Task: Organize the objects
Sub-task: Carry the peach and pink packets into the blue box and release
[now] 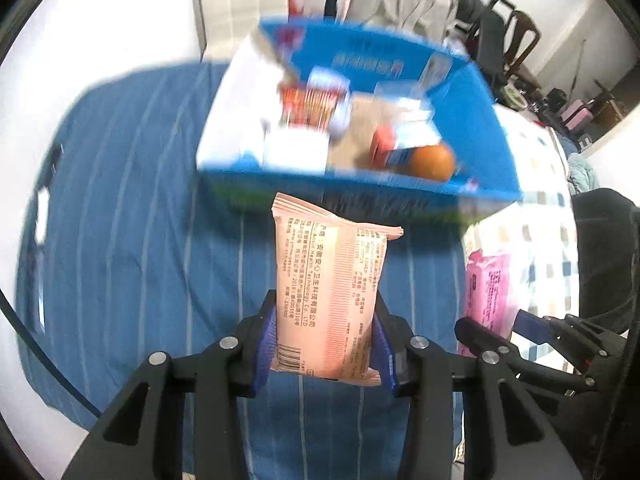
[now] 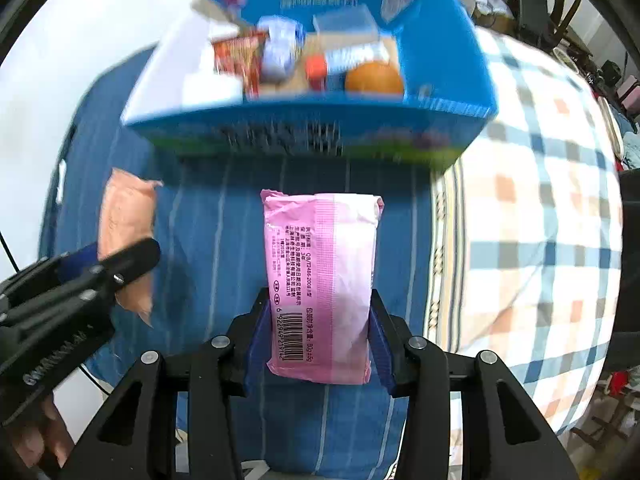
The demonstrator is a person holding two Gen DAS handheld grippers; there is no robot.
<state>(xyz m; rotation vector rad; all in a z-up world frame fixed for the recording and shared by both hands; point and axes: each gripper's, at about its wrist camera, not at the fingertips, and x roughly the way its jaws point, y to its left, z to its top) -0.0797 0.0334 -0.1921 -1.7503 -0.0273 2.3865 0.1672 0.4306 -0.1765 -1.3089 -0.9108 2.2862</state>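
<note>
My left gripper (image 1: 325, 344) is shut on a peach-orange wipes pack (image 1: 334, 280), held upright above the blue striped cloth (image 1: 132, 220). My right gripper (image 2: 317, 340) is shut on a pink wipes pack (image 2: 320, 276), also lifted off the cloth. Ahead of both stands an open blue cardboard box (image 1: 472, 92) (image 2: 448, 32), blurred by motion. It holds an orange (image 1: 434, 162) (image 2: 374, 78), a red snack packet (image 2: 236, 60) and several small boxes and packs. In the right wrist view the left gripper (image 2: 120, 260) with the peach pack (image 2: 126, 216) shows at the left.
A checked quilt (image 2: 532, 208) covers the bed right of the blue cloth. Chairs (image 1: 516, 40) and clutter stand at the back right. A white wall lies to the left. A hand (image 2: 36, 440) shows at the bottom left of the right wrist view.
</note>
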